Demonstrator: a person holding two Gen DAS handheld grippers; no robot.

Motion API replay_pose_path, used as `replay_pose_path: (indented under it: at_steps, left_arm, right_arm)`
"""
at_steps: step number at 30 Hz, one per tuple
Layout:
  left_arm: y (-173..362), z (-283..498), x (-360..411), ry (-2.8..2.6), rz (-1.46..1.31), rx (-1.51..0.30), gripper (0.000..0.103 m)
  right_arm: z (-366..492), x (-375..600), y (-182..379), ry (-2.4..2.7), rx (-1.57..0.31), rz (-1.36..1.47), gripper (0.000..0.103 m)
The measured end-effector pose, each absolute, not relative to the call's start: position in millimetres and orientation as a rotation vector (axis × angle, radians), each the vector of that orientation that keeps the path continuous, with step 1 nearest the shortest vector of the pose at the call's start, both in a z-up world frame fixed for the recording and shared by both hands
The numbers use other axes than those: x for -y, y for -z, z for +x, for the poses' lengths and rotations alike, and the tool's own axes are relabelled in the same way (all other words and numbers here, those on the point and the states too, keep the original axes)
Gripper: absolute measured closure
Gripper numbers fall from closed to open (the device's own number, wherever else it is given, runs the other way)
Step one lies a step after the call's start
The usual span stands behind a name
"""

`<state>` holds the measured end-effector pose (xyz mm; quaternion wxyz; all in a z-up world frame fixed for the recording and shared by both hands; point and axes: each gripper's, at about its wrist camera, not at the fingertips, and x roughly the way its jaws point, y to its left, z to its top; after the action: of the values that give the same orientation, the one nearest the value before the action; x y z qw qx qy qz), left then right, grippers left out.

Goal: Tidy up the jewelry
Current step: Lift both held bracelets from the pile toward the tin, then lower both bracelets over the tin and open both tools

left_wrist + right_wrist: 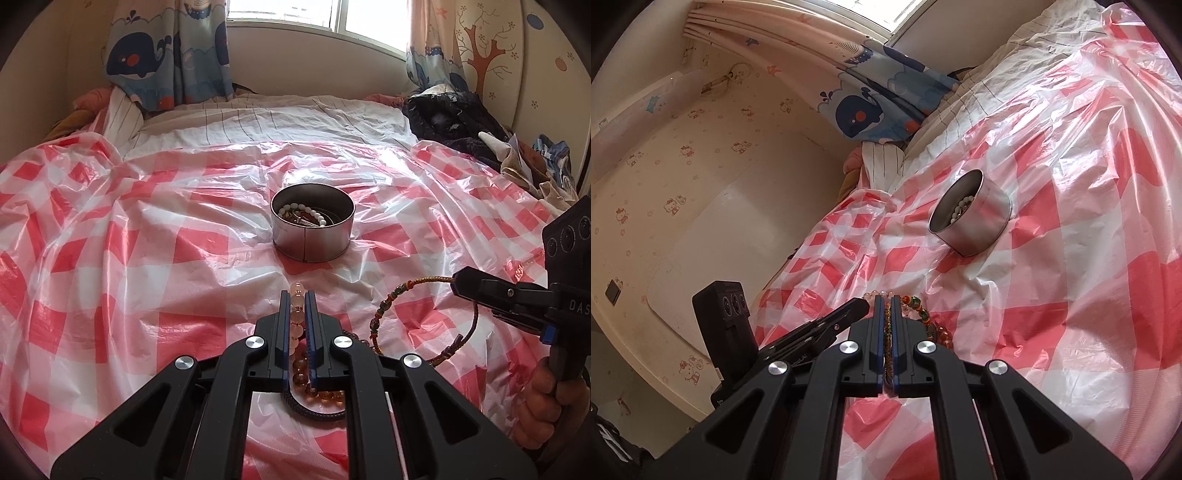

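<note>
Bracelets both pinched & lifted near each other: pink bead bracelet [297,314] in closed L gripper [297,295], braided cord bracelet [413,317] in closed R gripper [887,301], w/ tin [312,230] straight ahead of L, nearer to it than to R.

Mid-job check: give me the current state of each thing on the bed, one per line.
Left hand-held gripper: shut on pink bead bracelet.
Right hand-held gripper: shut on braided cord bracelet.
Round tin: upright, lid off, white bead bracelet inside.
Amber bead bracelet: lying on the checked sheet.
</note>
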<state>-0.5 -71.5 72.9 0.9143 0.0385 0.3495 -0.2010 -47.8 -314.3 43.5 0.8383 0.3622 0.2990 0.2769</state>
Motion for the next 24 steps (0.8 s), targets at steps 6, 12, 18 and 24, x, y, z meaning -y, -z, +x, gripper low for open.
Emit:
replay_pose_path:
  at_steps: [6,12,18,24]
  left_arm:
    - [-74.5,-1.9,75.2,0.408,0.105,-0.706,0.096]
    - [-74.9,-3.3,78.2,0.407,0.12,-0.698,0.096]
    - [-75.2,-3.2,78.6,0.404,0.127,-0.695,0.096]
    - [-76.6,-3.6,80.7,0.403,0.143,-0.687,0.096]
  right_arm:
    - [-48.1,314.4,-46.1,-0.569,-0.624,0.749,0.099]
    - [-47.1,314.2,-47.0,-0.561,-0.617,0.742,0.099]
    - [-46.9,313.6,-47.7,-0.563,-0.617,0.742,0.099]
    - [-46.7,313.1,-47.6,-0.563,-0.616,0.742,0.099]
